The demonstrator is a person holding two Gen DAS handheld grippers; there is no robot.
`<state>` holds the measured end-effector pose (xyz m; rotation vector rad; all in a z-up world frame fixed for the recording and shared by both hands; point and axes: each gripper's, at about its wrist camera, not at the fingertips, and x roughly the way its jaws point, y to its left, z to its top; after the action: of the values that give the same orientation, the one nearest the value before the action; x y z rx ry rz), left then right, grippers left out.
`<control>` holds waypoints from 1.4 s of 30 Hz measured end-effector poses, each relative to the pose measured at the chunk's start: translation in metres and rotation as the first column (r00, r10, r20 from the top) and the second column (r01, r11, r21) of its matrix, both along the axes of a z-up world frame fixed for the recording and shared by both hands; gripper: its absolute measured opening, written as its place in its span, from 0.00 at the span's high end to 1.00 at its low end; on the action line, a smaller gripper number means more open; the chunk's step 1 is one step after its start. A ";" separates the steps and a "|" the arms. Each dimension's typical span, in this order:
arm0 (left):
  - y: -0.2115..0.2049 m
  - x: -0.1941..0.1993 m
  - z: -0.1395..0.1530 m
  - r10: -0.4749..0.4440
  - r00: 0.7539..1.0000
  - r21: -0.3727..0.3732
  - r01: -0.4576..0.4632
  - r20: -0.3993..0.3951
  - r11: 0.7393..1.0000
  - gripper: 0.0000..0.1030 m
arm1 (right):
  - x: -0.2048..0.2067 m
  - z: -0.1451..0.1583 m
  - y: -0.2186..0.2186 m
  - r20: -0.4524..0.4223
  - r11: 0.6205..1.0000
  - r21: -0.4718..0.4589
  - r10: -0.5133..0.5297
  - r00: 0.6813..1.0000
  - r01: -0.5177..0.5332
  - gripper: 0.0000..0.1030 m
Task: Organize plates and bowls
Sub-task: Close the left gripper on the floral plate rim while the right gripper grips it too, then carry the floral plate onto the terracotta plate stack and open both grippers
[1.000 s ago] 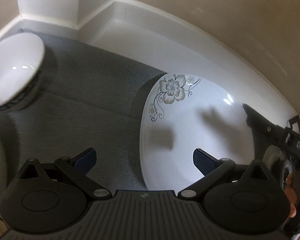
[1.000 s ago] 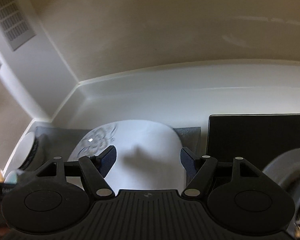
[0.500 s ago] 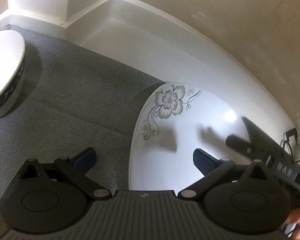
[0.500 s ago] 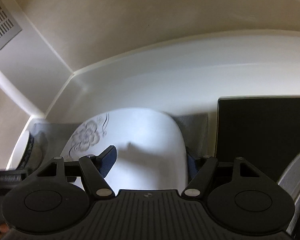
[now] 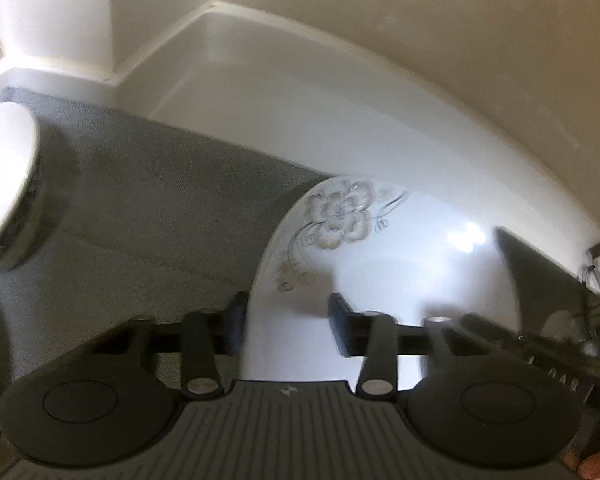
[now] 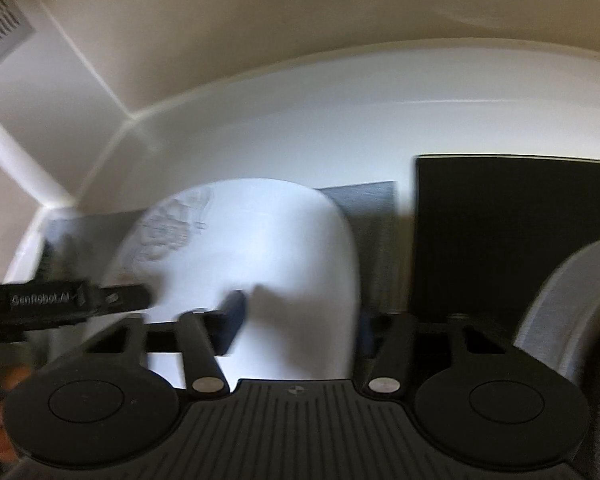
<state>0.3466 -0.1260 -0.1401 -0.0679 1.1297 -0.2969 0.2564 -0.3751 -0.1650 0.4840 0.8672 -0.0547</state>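
Observation:
A white plate with a grey flower print [image 5: 380, 264] lies on a grey mat [image 5: 160, 200]; it also shows in the right wrist view [image 6: 252, 256]. My left gripper [image 5: 286, 322] straddles the plate's left rim, one finger outside it and one over the plate, jaws partly closed with a gap. My right gripper [image 6: 300, 320] straddles the plate's right rim the same way, jaws narrowed. Whether either pinches the rim is unclear through blur. A white bowl with a dark patterned band [image 5: 4, 192] stands at the mat's left end.
White counter and beige wall run behind the mat. A black board [image 6: 516, 232] stands right of the plate, with a grey rounded dish [image 6: 572, 304] in front of it. Each gripper shows in the other's view.
Both grippers have narrowed their jaws from wide open and closed in on opposite rims of the flower plate. The views are blurred by motion.

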 end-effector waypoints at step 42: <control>0.070 -0.091 0.039 -0.112 0.994 -0.024 0.112 0.013 0.993 0.68 | -0.107 0.047 0.050 -0.014 0.998 0.003 -0.062 0.998 0.062 0.71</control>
<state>0.2552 -0.0565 -0.1015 -0.0244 1.1203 -0.4107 0.1498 -0.3247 -0.1179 0.5139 0.8656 -0.1136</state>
